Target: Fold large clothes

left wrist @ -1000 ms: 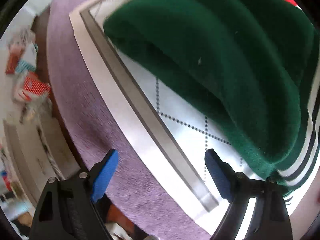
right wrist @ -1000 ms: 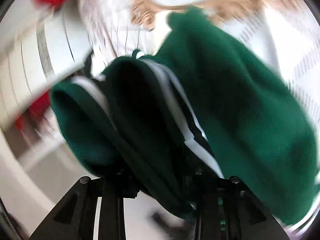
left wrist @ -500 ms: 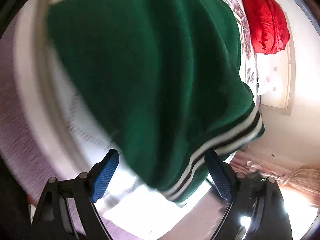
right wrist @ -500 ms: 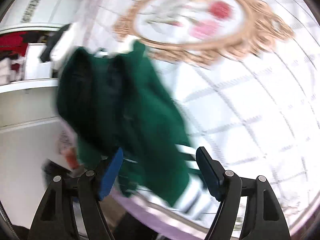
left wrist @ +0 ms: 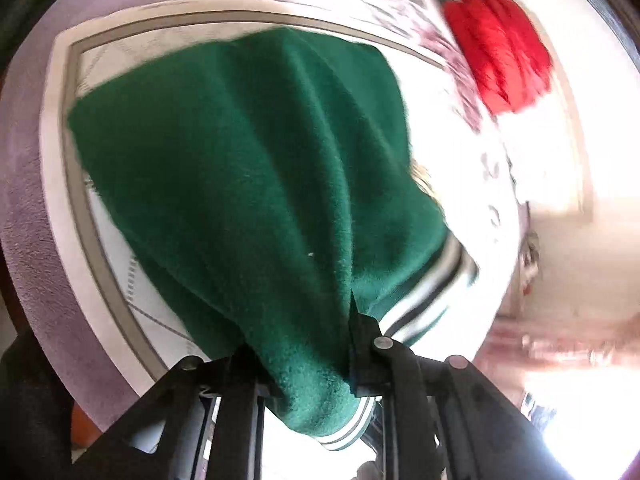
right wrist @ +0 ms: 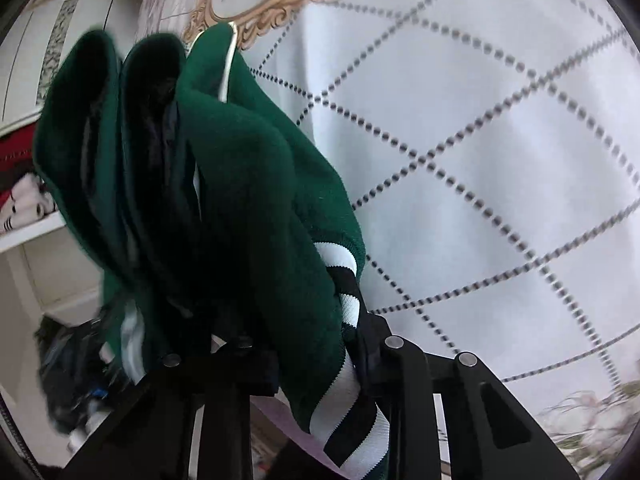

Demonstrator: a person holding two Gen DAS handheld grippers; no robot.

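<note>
bedspread (right wrist: 460,128) below; both grippers now clamp sweater (left wrist: 248,184).

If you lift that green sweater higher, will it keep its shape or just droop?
Probably droop: the green sweater already hangs in soft folds from the left gripper and bunches at the right gripper. Its thick fuzzy knit suggests some weight, and it seems unlikely to slip.

Green sweater (left wrist: 248,184) bunches between both sets of jaws, blocking the middle; open quilted bedspread (right wrist: 500,160) lies to the right; red bundle (left wrist: 500,48) sits far off.
</note>
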